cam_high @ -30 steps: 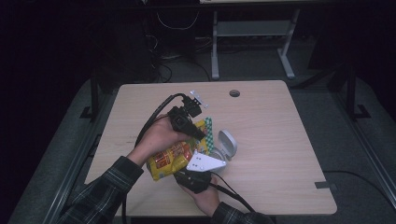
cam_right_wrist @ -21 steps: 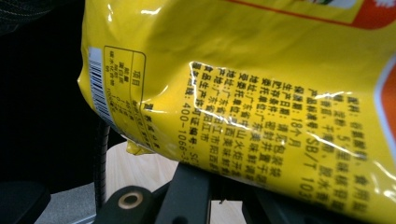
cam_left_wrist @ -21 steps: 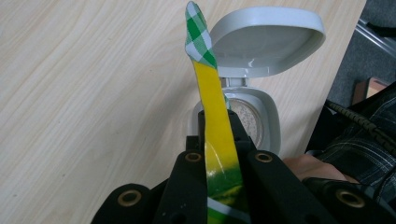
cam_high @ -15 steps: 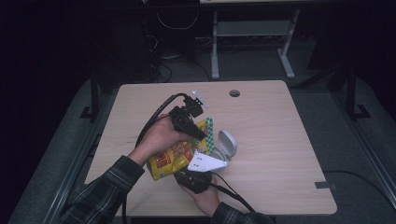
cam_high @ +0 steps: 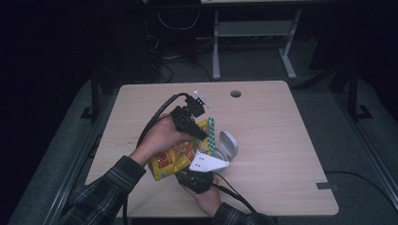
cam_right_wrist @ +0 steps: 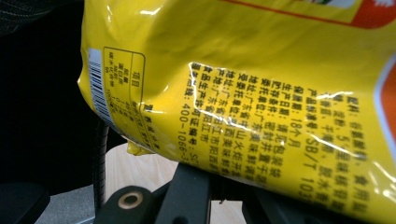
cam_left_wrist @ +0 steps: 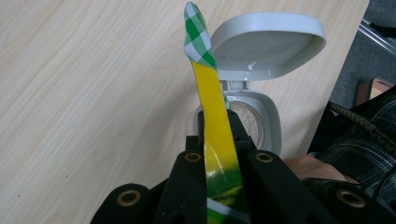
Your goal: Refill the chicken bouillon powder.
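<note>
Gripping: left gripper (cam_high: pixel 199 133), jaws clamped together on the top seam of a yellow snack bag (cam_high: pixel 176 157), held above the wooden table (cam_high: pixel 281 122) near its front edge.
Bag: yellow foil with a green-and-white checked top strip (cam_left_wrist: pixel 196 30); seen edge-on in the left gripper view, the seam rises from between the black jaws.
Right gripper (cam_high: pixel 199 176): below the bag at the near side of the table, grey three-cornered plate on top; jaws closed on the bag's lower edge, whose printed yellow back (cam_right_wrist: pixel 261 93) with a barcode (cam_right_wrist: pixel 98 88) looms over them in the right gripper view.
Container: small white flip-top case (cam_high: pixel 227 143), lid (cam_left_wrist: pixel 266 39) standing open, resting on the table just beside the bag; a pale round filling (cam_left_wrist: pixel 250 121) shows inside.
Person: plaid sleeves (cam_high: pixel 103 192) entering from the bottom of the high view.
Background: dark floor, a metal stand's legs (cam_high: pixel 253 42) beyond the table.
</note>
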The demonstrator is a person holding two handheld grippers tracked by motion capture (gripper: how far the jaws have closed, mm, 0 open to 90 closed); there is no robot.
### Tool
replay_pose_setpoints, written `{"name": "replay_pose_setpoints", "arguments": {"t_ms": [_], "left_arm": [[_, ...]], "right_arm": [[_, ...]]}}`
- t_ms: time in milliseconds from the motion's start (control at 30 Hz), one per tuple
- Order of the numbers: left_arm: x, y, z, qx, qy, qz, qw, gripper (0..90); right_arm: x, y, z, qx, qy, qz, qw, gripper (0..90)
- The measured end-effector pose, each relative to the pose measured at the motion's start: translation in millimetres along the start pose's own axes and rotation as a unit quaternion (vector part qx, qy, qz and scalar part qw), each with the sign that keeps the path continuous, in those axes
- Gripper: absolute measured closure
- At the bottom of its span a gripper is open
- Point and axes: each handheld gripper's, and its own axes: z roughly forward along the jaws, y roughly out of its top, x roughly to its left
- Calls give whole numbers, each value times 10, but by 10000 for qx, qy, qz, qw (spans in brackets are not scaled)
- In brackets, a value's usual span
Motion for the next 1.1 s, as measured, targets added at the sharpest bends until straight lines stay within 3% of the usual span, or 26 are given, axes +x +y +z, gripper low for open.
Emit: {"name": "replay_pose_setpoints", "arguments": {"t_ms": [1100], "left_arm": [[12, -30, -13, -44, 41, -22, 10000, 898]], "right_arm": [[-2, 0, 11, 38, 41, -4, 10000, 899]]}}
